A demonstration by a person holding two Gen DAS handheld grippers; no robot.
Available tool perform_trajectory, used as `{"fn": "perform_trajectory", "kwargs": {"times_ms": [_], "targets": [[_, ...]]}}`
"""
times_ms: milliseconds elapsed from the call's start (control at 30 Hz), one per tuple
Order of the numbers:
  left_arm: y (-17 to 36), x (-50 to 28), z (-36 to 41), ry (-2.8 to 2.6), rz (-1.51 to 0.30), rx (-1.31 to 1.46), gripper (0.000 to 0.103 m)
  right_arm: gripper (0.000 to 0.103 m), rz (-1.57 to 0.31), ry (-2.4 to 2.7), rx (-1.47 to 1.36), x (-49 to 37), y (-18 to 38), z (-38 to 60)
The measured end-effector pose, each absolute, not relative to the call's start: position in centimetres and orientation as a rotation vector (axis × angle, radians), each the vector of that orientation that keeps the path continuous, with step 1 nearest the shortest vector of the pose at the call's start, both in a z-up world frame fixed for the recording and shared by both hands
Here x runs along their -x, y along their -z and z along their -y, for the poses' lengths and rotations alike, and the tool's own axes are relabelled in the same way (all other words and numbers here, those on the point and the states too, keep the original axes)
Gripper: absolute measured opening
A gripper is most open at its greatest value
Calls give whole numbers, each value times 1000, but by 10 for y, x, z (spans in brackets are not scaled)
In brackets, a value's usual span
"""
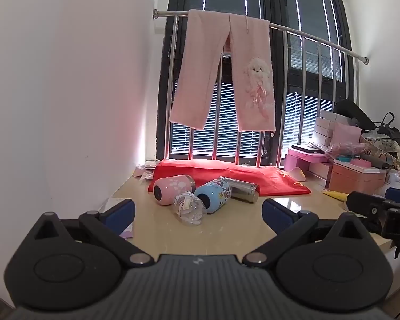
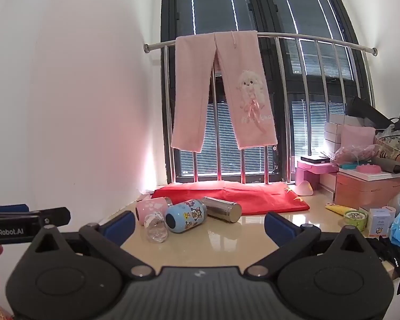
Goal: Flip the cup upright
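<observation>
Four cups lie on their sides, clustered on the bench: pink cup, blue cartoon cup, clear plastic cup, steel flask. My left gripper and right gripper hold their fingers spread, empty, short of them.

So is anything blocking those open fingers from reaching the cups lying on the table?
Nothing visible does. Bare table lies between both grippers and the cups. The clear cup is nearest, touching the blue cup behind it.
</observation>
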State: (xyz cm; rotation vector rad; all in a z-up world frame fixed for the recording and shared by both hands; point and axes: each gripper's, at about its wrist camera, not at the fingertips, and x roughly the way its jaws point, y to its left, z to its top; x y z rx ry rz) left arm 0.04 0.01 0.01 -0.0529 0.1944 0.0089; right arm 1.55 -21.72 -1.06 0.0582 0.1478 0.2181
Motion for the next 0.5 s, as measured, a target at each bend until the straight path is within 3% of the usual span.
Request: {"fn": "perform_trajectory", "kwargs": {"times_ms": [500], "targets": [[3, -2, -2, -5, -195, 57, 103, 103, -149, -215, -59, -13, 4, 222]]}}
